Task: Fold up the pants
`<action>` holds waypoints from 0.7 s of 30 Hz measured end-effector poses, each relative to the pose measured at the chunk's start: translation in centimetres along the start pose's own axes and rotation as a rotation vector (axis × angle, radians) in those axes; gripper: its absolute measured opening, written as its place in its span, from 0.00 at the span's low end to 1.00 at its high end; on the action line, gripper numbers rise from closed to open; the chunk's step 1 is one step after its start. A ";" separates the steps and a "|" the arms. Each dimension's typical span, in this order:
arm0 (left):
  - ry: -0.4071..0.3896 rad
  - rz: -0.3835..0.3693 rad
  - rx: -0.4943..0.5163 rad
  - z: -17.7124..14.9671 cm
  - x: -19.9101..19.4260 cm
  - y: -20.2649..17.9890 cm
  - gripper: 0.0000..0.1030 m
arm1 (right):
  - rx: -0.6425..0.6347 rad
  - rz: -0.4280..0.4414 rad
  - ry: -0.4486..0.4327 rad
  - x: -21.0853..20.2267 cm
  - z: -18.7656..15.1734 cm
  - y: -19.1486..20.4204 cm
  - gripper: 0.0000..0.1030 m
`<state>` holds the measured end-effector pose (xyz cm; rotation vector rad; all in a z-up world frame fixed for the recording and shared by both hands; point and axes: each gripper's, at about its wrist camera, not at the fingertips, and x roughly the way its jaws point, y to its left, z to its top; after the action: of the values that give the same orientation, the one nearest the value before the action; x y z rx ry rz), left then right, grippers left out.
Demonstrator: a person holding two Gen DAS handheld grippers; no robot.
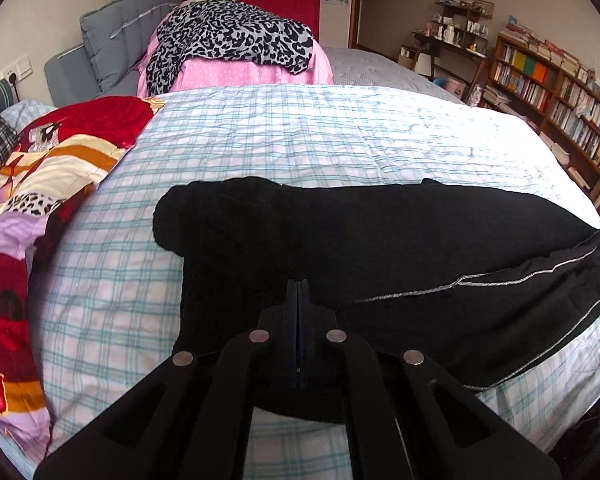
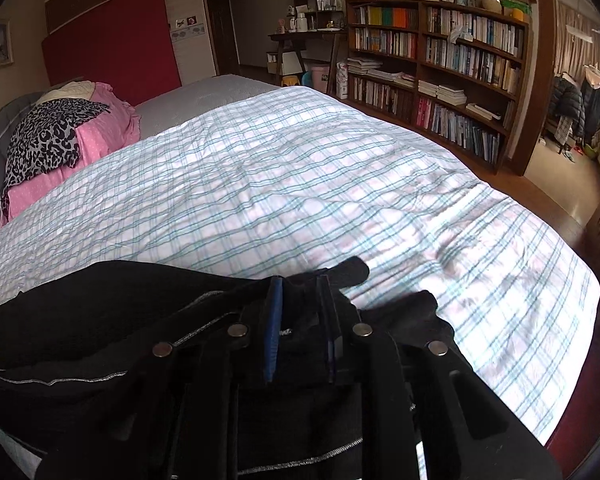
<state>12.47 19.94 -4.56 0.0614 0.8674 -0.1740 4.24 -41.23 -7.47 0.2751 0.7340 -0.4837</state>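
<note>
Two tongs | pants [image 1: 380, 236] near bed [image 2: 300, 184] edge | far side open

A bed with a checked cover [image 2: 300, 184] fills the room; a wooden bookcase [image 2: 440, 72] lines the wall, probably daylit.

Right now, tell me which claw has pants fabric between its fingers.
The right claw: black pants fabric bunches between its fingers. The left claw is shut, fingers pressed together, no fabric visible between them.
</note>
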 end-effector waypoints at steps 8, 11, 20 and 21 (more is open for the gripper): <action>0.063 -0.106 -0.207 -2.6 -0.3 2.4 0.02 | 0.124 0.007 0.072 -0.9 -3.3 -4.0 0.10; 0.087 -0.161 -0.360 -2.8 0.3 3.6 0.63 | 0.138 0.033 0.090 -1.2 -4.3 -3.9 0.15; 0.020 -0.307 -0.648 -0.8 1.2 6.1 0.76 | 0.384 0.187 0.173 -1.2 -6.2 -6.5 0.40; 0.023 -0.309 -0.673 -0.6 1.7 6.5 0.76 | 0.413 0.195 0.179 -1.3 -6.3 -7.0 0.40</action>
<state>14.22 26.18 -6.34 -0.7030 0.9179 -0.1619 -3.74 -44.23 -11.57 0.7770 0.7682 -0.4249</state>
